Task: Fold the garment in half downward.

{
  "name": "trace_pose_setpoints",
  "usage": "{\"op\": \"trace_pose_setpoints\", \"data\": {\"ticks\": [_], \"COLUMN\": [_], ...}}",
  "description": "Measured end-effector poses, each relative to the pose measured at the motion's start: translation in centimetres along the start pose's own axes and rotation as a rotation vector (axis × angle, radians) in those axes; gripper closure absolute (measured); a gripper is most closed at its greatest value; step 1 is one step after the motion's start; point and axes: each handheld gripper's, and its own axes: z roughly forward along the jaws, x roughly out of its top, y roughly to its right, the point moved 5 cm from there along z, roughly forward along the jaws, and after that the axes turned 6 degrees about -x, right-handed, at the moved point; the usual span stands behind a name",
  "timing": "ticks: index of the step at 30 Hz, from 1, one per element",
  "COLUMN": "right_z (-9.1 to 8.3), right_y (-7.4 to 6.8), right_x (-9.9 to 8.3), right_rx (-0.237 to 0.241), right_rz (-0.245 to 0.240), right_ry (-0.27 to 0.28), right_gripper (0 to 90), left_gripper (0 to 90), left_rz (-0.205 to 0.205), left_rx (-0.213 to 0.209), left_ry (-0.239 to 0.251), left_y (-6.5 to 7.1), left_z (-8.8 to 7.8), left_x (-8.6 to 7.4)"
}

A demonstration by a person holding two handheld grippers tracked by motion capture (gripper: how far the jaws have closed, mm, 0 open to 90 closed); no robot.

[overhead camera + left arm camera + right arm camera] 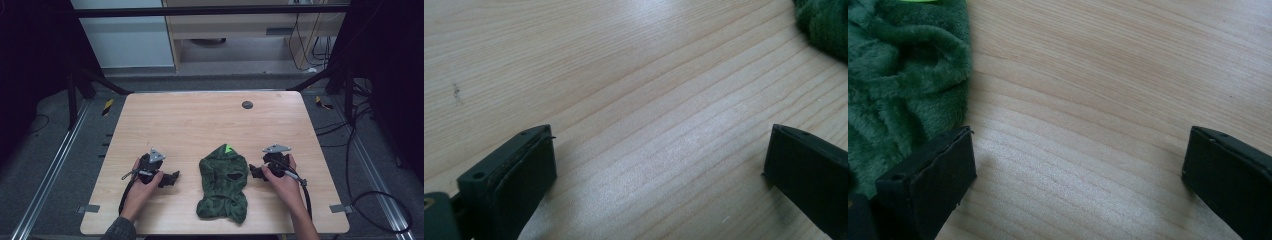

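1. We see a dark green fleecy cloth garment (223, 184), crumpled, with holes and a bright green tag at its far end, lying on the light wood-grain table (200, 120), near the front edge, roughly midway between the left and right edges.
2. The left gripper (170, 178) is held by the person's left hand (143, 182) just left of the garment, low over the surface and apart from the cloth.
3. In the left gripper view the jaws stand wide with bare wood between them; a corner of the green garment (826, 25) sits at the upper right.
4. The right gripper (256, 172) is held by the right hand (280, 177) just beside the garment's right side.
5. In the right gripper view the jaws are spread wide, nothing between them; the garment (903, 75) lies right by one jaw. Whether they touch, we can't tell.
6. A small dark round disc (247, 105) sits near the table's far edge.
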Motion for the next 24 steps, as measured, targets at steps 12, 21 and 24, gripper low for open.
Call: {"op": "trace_pose_setpoints", "data": {"ticks": [12,21,24], "right_z": [-0.9,-3.1,-3.4], "right_y": [-0.9,-1.5,-1.6], "right_x": [0.7,2.7,4.5], "right_rx": [-0.005,-0.009,-0.003], "right_rz": [-0.029,-0.125,-0.144], "right_ry": [0.022,-0.008,-0.004], "right_gripper": [19.9,36.4,42.4], "left_gripper": [4.4,10.8,13.7], "left_rz": [0.007,0.086,0.109], "left_rx": [-0.01,0.013,0.003], "left_ry": [0.026,0.0,-0.008], "left_y": [0.5,1.2,1.6], "left_z": [-0.7,-1.7,-1.0], "left_x": [0.9,3.1,4.8]}}
